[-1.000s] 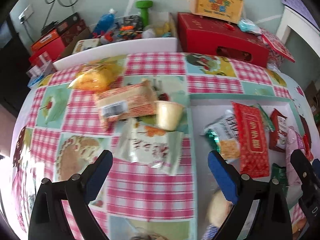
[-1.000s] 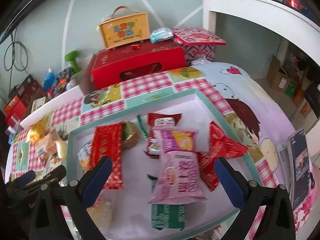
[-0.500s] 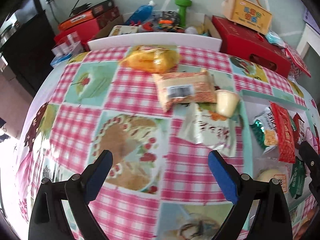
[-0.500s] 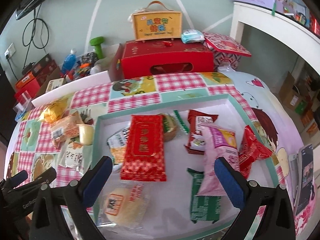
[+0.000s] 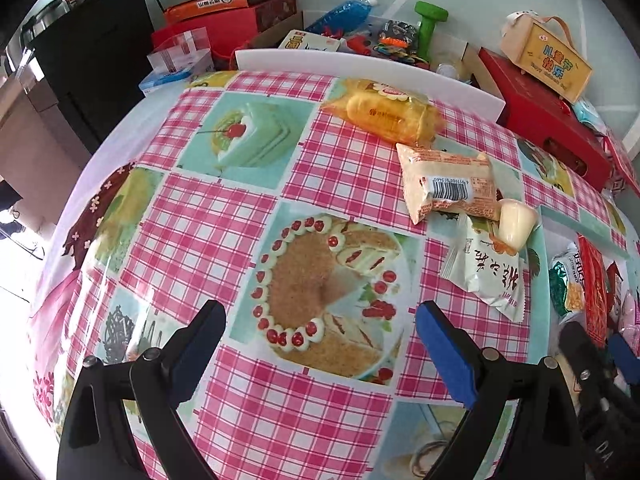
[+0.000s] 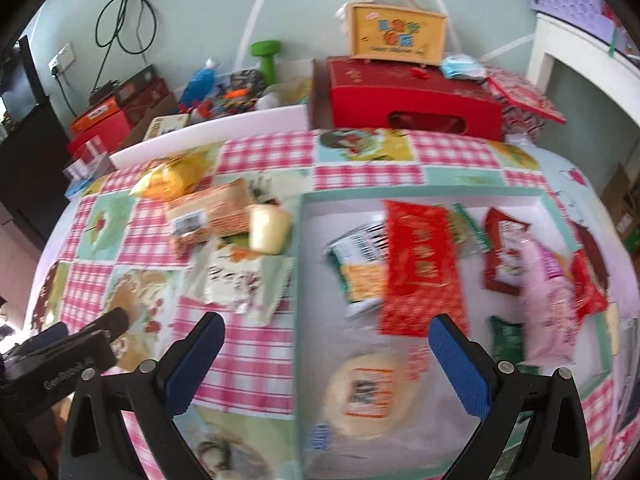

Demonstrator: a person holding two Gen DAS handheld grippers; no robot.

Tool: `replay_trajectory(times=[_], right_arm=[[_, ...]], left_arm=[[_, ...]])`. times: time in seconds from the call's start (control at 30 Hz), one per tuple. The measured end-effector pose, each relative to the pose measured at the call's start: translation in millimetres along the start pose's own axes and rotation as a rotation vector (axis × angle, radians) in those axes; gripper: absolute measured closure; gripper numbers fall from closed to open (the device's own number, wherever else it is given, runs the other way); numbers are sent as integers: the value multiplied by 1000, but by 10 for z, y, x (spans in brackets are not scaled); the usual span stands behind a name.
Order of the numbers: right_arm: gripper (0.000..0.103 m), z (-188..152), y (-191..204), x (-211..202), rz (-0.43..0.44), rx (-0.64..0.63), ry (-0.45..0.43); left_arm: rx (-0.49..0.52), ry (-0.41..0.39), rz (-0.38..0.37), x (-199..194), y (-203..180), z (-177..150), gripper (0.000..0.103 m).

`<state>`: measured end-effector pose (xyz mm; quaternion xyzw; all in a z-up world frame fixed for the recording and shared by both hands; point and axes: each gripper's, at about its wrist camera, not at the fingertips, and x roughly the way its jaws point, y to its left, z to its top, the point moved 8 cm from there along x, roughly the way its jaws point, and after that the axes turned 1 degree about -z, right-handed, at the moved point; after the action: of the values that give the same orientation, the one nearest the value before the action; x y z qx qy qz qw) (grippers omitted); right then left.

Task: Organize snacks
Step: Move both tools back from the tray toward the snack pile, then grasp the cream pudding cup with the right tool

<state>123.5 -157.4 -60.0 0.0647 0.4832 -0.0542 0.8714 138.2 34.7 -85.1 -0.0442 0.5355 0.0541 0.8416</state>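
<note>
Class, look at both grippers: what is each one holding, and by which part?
Nothing. The left gripper and the right gripper are both open and hold nothing.

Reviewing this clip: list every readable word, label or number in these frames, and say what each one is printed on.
"儿童节快乐": yellow handled gift box on the red carton.
"GenRobot": body of the left tongs, partly readable in the right wrist view.
Barcode digits on the orange-and-cream bread packet: too small to read.
Black brush characters on the pale green snack packet: unclear.
Gold characters on the red patterned packet in the tray: blurred.
Orange flat box lettering: too small.
</note>
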Motion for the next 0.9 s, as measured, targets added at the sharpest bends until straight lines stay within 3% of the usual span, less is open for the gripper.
replay_trajectory(times=[0.47,0.7,0.9], right_arm=[[0,-46,189,138,8,-19,-2],[10,48,215,139,50,15,-32],[13,97,346,136,59,-14,-39]], left_arm=[[-39,2,-8,121,177,166,7],[-70,17,-53,198,235,273,7],[-89,20,-48,218,336,327,7]])
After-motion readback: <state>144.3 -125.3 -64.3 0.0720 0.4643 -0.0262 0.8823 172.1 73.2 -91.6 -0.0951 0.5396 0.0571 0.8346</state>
